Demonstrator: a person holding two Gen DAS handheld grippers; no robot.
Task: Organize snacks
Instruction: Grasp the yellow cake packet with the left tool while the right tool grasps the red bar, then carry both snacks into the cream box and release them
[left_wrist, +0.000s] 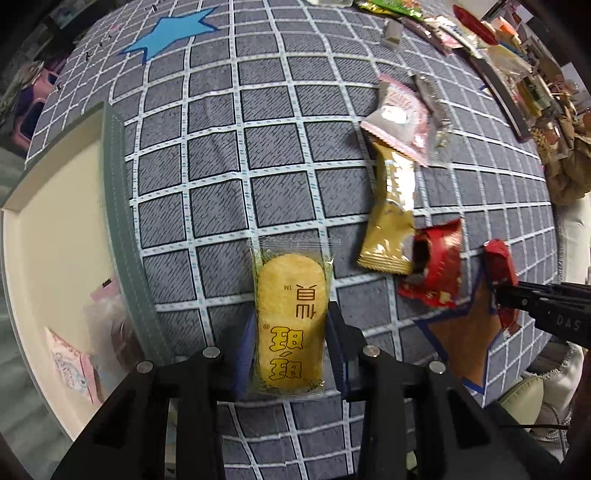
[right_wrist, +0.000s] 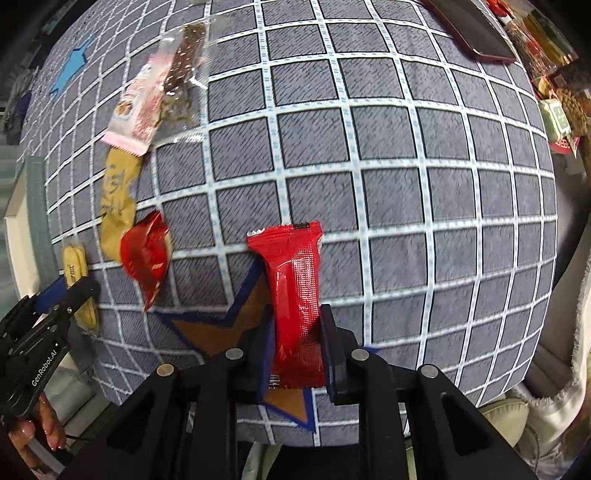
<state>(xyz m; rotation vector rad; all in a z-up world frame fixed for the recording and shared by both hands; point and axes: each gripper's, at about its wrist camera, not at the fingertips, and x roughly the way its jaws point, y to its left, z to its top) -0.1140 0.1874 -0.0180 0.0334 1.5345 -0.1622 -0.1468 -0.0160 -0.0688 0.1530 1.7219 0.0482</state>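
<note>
My left gripper (left_wrist: 290, 343) is shut on a clear packet with a yellow rice cracker (left_wrist: 290, 317), held above the grey checked cloth; the same cracker (right_wrist: 75, 266) shows in the right wrist view at the left. My right gripper (right_wrist: 297, 343) is shut on a long red snack packet (right_wrist: 295, 288), over an orange star (right_wrist: 218, 328) on the cloth. The left wrist view has that gripper (left_wrist: 506, 291) at the right edge, with the red packet (left_wrist: 498, 262) in it. Loose on the cloth lie a gold packet (left_wrist: 389, 218), a pink packet (left_wrist: 399, 114), a crumpled red packet (left_wrist: 437, 266) and a clear-wrapped dark bar (right_wrist: 186, 55).
A cream tray with a grey rim (left_wrist: 118, 206) stands at the left and holds a pink packet (left_wrist: 70, 362) and a clear one. A blue star (left_wrist: 170, 33) marks the far cloth. Assorted packets and a red flat object (right_wrist: 469, 29) crowd the far right edge.
</note>
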